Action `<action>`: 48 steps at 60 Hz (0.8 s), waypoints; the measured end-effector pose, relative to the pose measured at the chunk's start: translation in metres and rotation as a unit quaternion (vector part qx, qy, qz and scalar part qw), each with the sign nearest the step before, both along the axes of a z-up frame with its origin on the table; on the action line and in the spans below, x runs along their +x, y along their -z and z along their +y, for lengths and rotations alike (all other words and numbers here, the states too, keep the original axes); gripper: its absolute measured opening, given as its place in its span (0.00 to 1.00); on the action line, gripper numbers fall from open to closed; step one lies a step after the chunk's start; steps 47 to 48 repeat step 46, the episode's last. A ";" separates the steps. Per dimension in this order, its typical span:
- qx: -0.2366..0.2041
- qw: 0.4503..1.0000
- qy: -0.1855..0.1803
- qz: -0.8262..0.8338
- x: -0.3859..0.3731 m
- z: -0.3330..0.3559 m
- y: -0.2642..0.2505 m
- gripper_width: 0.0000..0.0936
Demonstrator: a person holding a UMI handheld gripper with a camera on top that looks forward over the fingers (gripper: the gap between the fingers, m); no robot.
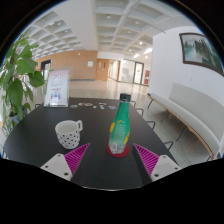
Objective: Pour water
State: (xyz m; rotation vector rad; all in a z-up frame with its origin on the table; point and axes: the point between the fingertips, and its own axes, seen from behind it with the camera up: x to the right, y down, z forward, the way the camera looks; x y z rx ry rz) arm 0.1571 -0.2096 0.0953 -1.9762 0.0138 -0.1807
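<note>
Gripper (112,160) fingers wide, empty | bottle (120,127) upright on table (40,135), just ahead, centred between fingers | cup (68,132) left of bottle, apart

The table (40,128) has a smooth, dark top with a matt finish and a dull sheen toward its far edge. The bottle (120,128) looks like clear green plastic, glossy, with a darker green cap and a pink-red printed band round its base. The cup (68,132) looks like white glazed ceramic, smooth, with a dark dotted pattern. The gripper (112,160) has 2 fingers (160,166) of pale, matt plastic, and each pad (74,155) is a flat magenta, matt, with fine ridges. The plant (14,85) has glossy green leaves. The bench (192,108) looks smooth and white.
</note>
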 end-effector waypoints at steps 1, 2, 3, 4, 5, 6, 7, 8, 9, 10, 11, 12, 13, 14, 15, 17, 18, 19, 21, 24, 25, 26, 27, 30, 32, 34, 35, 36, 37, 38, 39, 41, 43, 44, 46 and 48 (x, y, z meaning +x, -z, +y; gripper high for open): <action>0.000 1.000 0.002 -0.001 -0.003 -0.009 -0.004 0.91; 0.000 1.000 0.003 -0.001 -0.002 -0.010 -0.004 0.91; -0.001 1.000 0.004 -0.002 -0.004 -0.018 -0.007 0.91; -0.002 1.000 0.004 -0.003 -0.005 -0.024 -0.009 0.91; -0.002 1.000 0.004 -0.005 -0.007 -0.030 -0.012 0.91; -0.002 1.000 0.005 -0.007 -0.008 -0.035 -0.014 0.91; -0.003 1.000 0.006 -0.009 -0.009 -0.041 -0.016 0.91; -0.004 1.000 0.007 -0.010 -0.010 -0.047 -0.018 0.91; -0.004 1.000 0.006 -0.011 -0.011 -0.052 -0.020 0.91; -0.004 1.000 0.005 -0.012 -0.013 -0.057 -0.022 0.91; -0.004 1.000 0.004 -0.013 -0.012 -0.060 -0.024 0.91; -0.005 1.000 0.004 -0.012 -0.015 -0.066 -0.026 0.91; -0.006 1.000 0.005 -0.011 -0.017 -0.072 -0.028 0.91; -0.007 1.000 0.005 -0.011 -0.018 -0.076 -0.030 0.91; -0.007 1.000 0.005 -0.010 -0.019 -0.081 -0.031 0.91; -0.006 1.000 0.003 -0.008 -0.023 -0.091 -0.035 0.91; -0.006 1.000 0.002 -0.006 -0.024 -0.095 -0.036 0.91; -0.005 1.000 0.001 -0.004 -0.026 -0.099 -0.038 0.91; -0.003 1.000 -0.003 -0.003 -0.028 -0.102 -0.040 0.91; 0.001 1.000 -0.007 -0.006 -0.031 -0.114 -0.047 0.91; 0.003 1.000 -0.008 -0.008 -0.032 -0.117 -0.049 0.91; 0.004 1.000 -0.008 -0.010 -0.032 -0.120 -0.050 0.91; 0.005 1.000 -0.008 -0.011 -0.033 -0.122 -0.052 0.91; 0.006 1.000 -0.010 -0.009 -0.034 -0.129 -0.053 0.91; 0.006 1.000 -0.009 -0.006 -0.034 -0.132 -0.052 0.91; 0.007 1.000 -0.008 -0.003 -0.036 -0.137 -0.052 0.91; 0.008 1.000 -0.008 -0.001 -0.036 -0.138 -0.053 0.91; 0.009 1.000 -0.008 0.000 -0.037 -0.139 -0.053 0.91; 0.011 1.000 -0.007 0.002 -0.037 -0.140 -0.054 0.91; 0.012 1.000 -0.006 0.003 -0.037 -0.141 -0.054 0.91; 0.013 1.000 -0.005 0.004 -0.037 -0.142 -0.055 0.91; 0.014 1.000 -0.004 0.004 -0.037 -0.143 -0.056 0.91; 0.016 1.000 -0.002 0.001 -0.036 -0.144 -0.057 0.91; 0.017 1.000 -0.001 0.000 -0.036 -0.144 -0.057 0.91; 0.018 1.000 -0.002 0.000 -0.036 -0.144 -0.057 0.91; 0.018 1.000 -0.002 0.000 -0.036 -0.144 -0.057 0.91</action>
